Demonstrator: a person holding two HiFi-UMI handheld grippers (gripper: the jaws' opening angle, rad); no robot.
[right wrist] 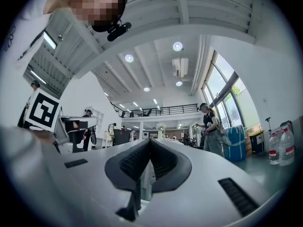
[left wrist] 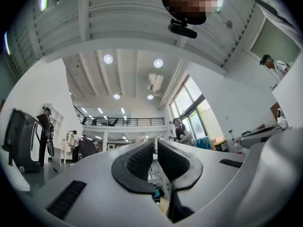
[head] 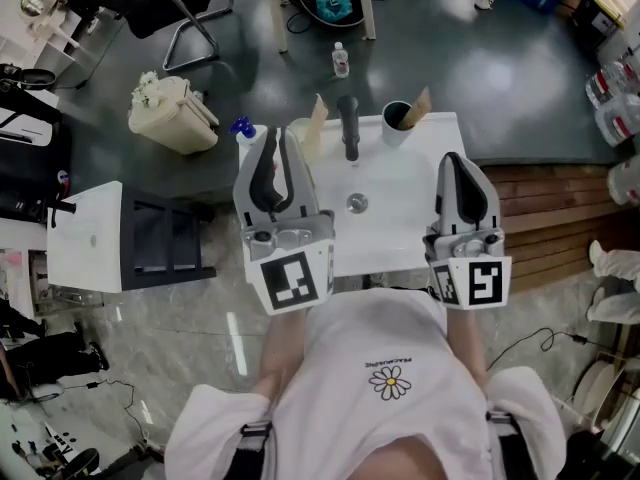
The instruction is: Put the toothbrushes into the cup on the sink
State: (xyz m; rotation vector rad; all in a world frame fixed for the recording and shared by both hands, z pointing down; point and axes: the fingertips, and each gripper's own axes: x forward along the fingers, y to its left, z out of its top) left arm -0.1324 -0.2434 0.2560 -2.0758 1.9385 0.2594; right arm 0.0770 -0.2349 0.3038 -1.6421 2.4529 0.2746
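Note:
The white sink (head: 400,228) lies below me in the head view, its dark faucet (head: 348,128) at the back. A white cup (head: 397,121) with a dark inside stands on the back right corner, a tan flat piece (head: 421,102) leaning beside it. Another tan piece (head: 317,118) stands left of the faucet. I cannot make out any toothbrushes. My left gripper (head: 279,138) hovers over the sink's left edge, my right gripper (head: 455,160) over its right edge. Both gripper views look up into the hall; the left gripper (left wrist: 155,143) and right gripper (right wrist: 150,141) are shut and hold nothing.
A blue-capped bottle (head: 243,129) stands on the sink's back left corner. A cream bin (head: 172,114) and a water bottle (head: 341,60) are on the floor behind. A white cabinet (head: 88,236) and black rack (head: 165,243) stand left, wooden planks (head: 550,208) right.

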